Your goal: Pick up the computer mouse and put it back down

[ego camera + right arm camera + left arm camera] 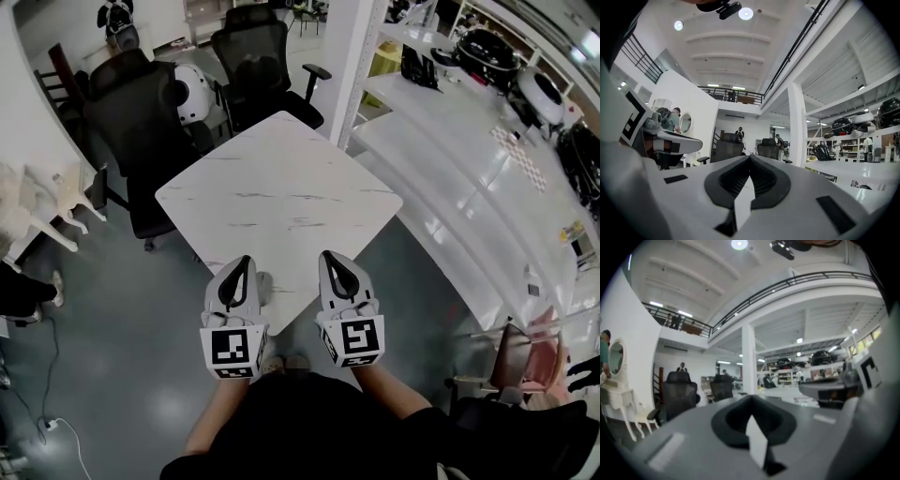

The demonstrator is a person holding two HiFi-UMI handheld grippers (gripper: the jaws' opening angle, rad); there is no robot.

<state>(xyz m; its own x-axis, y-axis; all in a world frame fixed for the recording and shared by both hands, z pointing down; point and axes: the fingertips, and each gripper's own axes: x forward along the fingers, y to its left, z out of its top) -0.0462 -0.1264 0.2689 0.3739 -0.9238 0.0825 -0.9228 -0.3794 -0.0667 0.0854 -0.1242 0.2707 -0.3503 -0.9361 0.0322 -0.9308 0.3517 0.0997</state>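
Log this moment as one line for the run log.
left gripper: shut, empty | right gripper: shut, empty | both at near corner of white table | computer mouse: not clearly visible

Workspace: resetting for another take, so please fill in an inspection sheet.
Surface: white marbled table, top bare.
Job's things: computer mouse, nothing seen.
Clutter: nothing seen on the table.
Grippers: left gripper and right gripper, jaws together, empty, by the table's near corner.
Cables: cable and plug on the floor at left.
Surroundings: black office chairs behind the table, white counter at right.
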